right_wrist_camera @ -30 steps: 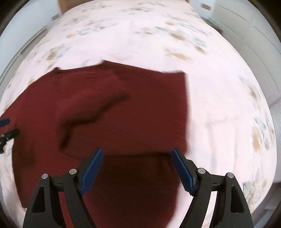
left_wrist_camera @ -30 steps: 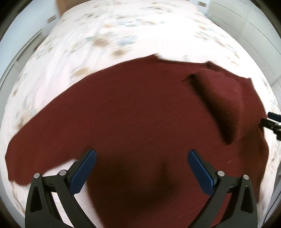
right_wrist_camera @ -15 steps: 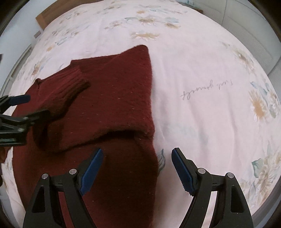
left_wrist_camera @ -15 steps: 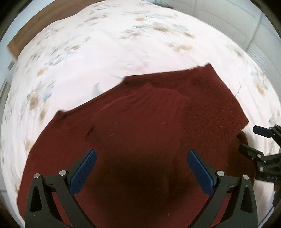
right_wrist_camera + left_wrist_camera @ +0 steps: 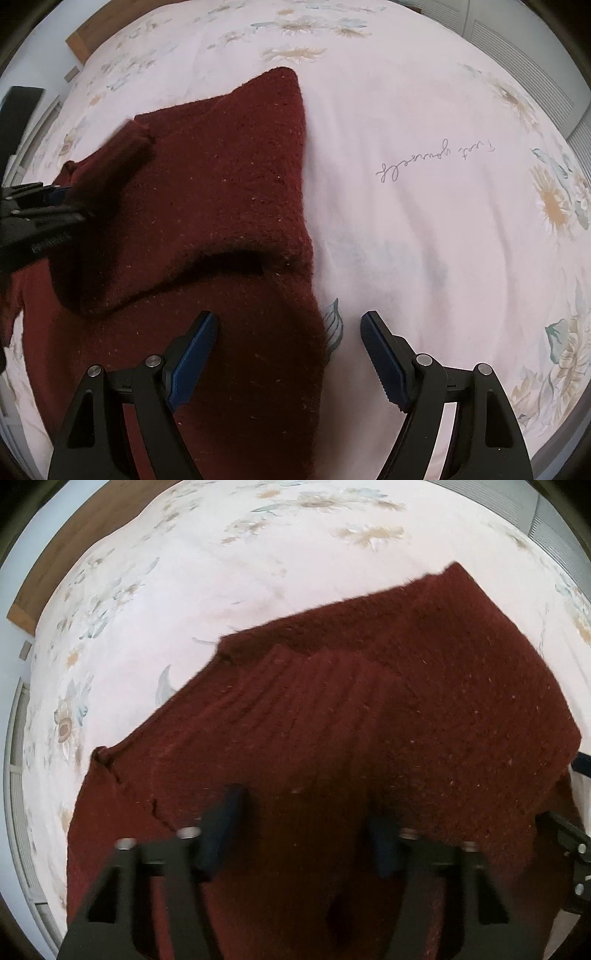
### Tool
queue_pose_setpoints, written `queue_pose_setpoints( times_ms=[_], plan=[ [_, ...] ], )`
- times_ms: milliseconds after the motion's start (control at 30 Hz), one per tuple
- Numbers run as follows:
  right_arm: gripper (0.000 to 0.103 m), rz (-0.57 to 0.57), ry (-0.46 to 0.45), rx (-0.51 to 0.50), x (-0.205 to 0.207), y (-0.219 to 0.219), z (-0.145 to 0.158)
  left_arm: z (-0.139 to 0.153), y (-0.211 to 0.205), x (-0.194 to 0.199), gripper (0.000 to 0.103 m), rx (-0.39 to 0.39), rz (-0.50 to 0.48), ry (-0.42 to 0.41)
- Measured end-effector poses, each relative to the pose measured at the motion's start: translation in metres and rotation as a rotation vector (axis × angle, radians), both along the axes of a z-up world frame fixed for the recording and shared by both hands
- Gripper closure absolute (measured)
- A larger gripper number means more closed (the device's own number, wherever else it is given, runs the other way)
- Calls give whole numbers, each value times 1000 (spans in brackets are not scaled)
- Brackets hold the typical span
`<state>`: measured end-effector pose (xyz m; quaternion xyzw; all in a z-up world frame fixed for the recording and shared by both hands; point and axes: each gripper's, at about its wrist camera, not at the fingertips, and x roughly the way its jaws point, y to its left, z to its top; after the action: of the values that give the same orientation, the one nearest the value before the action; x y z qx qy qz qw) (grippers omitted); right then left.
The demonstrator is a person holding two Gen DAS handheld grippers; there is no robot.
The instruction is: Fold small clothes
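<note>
A dark red knit sweater (image 5: 369, 720) lies on the bed, with one part folded over its body. It also shows in the right wrist view (image 5: 221, 206), where a ribbed cuff (image 5: 136, 138) lies on top. My left gripper (image 5: 303, 823) hovers low over the sweater's near part, jaws apart but narrower than before, blurred, nothing between the pads. My right gripper (image 5: 288, 347) is open over the sweater's right edge, empty. The left gripper (image 5: 33, 218) shows at the left of the right wrist view, near the sleeve.
The bed has a pale pink floral sheet (image 5: 443, 221) with handwritten-style print (image 5: 432, 162). A wooden headboard (image 5: 74, 542) is at the far left. White louvred doors (image 5: 517, 74) stand at the right.
The left gripper's jaws have narrowed and it has moved closer to the sweater. Both cameras have swung, so the sweater now sits further right in the left wrist view.
</note>
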<state>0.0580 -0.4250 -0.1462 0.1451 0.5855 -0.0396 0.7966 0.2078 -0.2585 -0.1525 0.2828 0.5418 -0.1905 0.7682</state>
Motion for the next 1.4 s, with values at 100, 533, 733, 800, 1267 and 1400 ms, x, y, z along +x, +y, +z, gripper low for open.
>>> queue_pose_setpoints(
  times_ms=[100, 533, 733, 800, 1267, 1400],
  plan=[
    [22, 0, -5, 2, 3, 1, 1, 14, 10, 5, 88, -15, 20, -30],
    [22, -4, 1, -11, 15, 16, 4, 43, 140, 7, 86, -236, 283, -37],
    [22, 3, 15, -15, 16, 19, 0, 25, 181, -15, 83, -265, 376, 52],
    [22, 5, 16, -17, 17, 19, 0, 22, 186, -13, 76, -276, 393, 53],
    [22, 9, -2, -20, 13, 20, 6, 40, 233, -9, 15, -325, 513, 104],
    [22, 9, -9, -21, 12, 20, 11, 52, 251, 3, 1, -364, 540, 76]
  ],
)
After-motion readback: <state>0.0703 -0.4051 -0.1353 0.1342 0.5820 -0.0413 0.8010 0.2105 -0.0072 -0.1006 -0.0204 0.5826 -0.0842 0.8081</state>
